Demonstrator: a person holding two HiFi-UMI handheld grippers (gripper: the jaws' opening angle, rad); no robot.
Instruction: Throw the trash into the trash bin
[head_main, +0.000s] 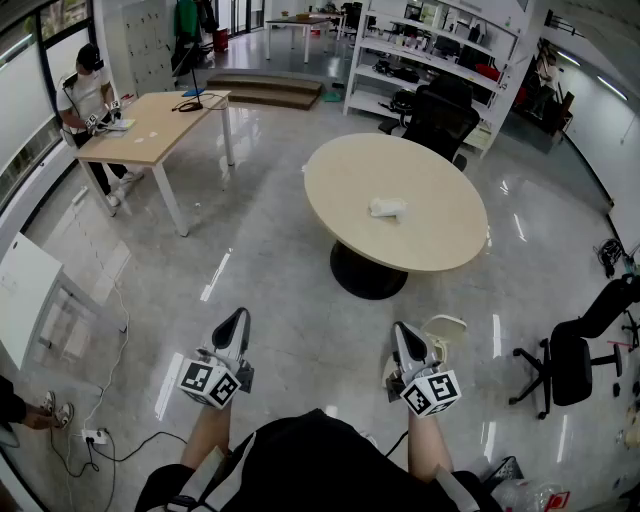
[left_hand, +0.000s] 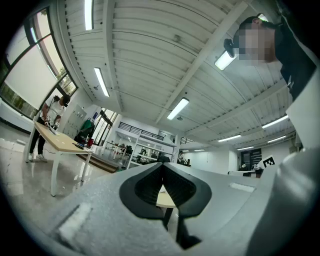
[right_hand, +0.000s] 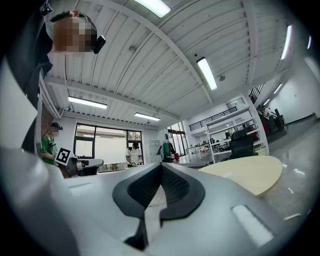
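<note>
Left gripper (head_main: 240, 316): lower left of the head view, held out over the floor. In its own view (left_hand: 161, 165) the dark pads are clenched tip to tip with nothing between them.
Right gripper (head_main: 400, 328): lower right of centre in the head view, level with the left one and well apart from it. In its own view (right_hand: 161, 165) the jaws also meet at the tips and grip nothing.
Trash (head_main: 387, 207): a small crumpled white wad lying on the round table, near the table's middle and well apart from both grippers.
Round table (head_main: 440, 235): pale top on a dark pedestal foot, centre right of the head view. Its edge shows at the right of the right gripper view (right_hand: 247, 172).
Possible bin (head_main: 445, 328): a pale object on the floor just beside the right gripper in the picture. It may be a bin with a raised lid, but it is partly hidden and too small to be sure.
Desk (head_main: 150, 125): rectangular, light wood, upper left of the head view.
Person at the desk (head_main: 85, 95): stands at its far left end.
Office chair (head_main: 440, 115): black, behind the round table, in front of the white shelves (head_main: 440, 45).
Second chair (head_main: 572, 350): black, at the right edge.
Cables (head_main: 95, 435): they trail across the floor at the lower left.
</note>
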